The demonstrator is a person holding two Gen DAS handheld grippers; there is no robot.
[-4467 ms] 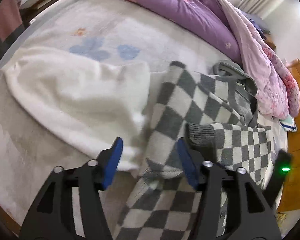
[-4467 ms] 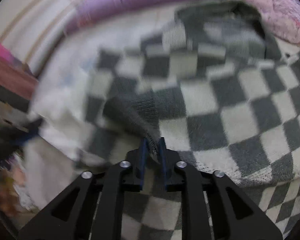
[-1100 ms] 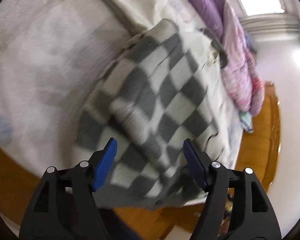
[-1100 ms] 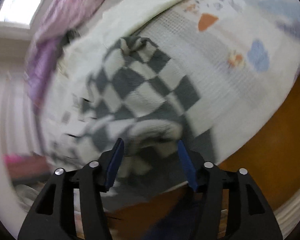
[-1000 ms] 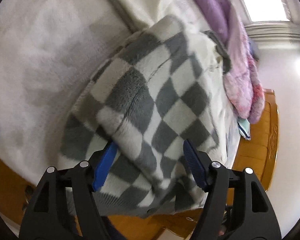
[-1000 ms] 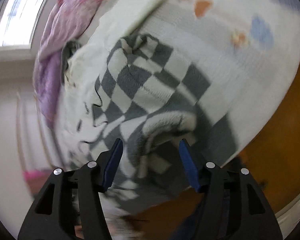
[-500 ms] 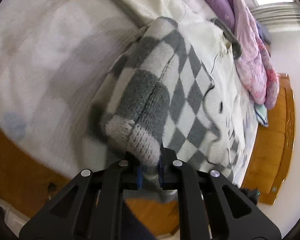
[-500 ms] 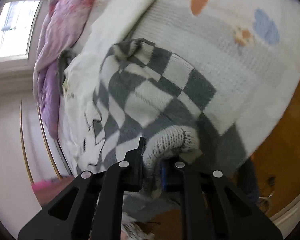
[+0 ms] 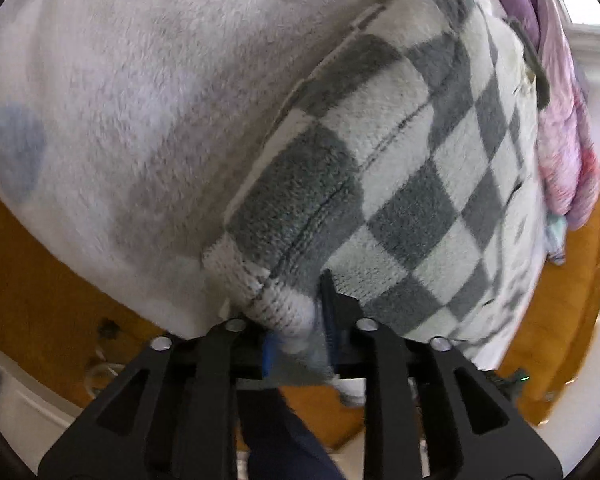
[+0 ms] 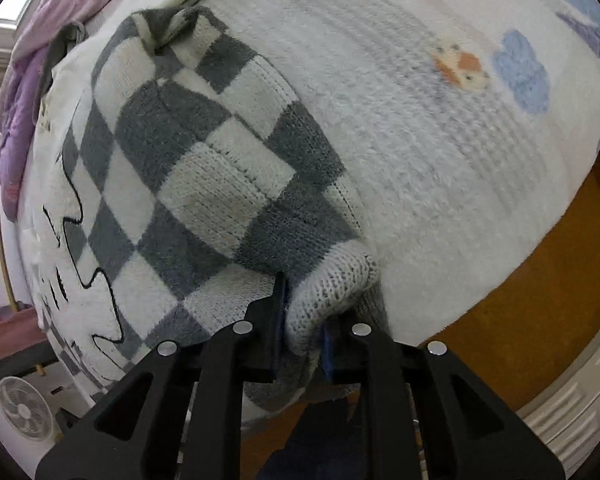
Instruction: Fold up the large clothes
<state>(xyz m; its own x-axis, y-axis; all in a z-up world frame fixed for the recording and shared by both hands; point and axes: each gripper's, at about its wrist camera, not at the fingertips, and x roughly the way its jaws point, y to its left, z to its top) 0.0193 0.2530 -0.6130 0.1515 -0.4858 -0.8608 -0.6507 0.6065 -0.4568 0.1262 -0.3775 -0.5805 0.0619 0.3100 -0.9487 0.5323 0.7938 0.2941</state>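
Note:
A grey-and-white checkered knit sweater (image 9: 400, 152) lies on the bed, its hem at the bed's near edge. It also shows in the right wrist view (image 10: 188, 168), with a white cartoon print on its left part. My left gripper (image 9: 296, 320) is shut on the sweater's left hem corner. My right gripper (image 10: 304, 320) is shut on the right hem corner, where the knit bunches between the jaws. Both corners hang just past the bed edge.
The sweater rests on a fuzzy white blanket (image 9: 140, 100) with blue and orange prints (image 10: 520, 72). A purple-pink quilt (image 9: 560, 120) lies along the far side of the bed. Orange wood floor (image 10: 540, 300) is below. A small white fan (image 10: 24, 408) stands at lower left.
Both grippers were open over the hem a second ago and have since closed on its corners. The sweater has been drawn toward the near bed edge.

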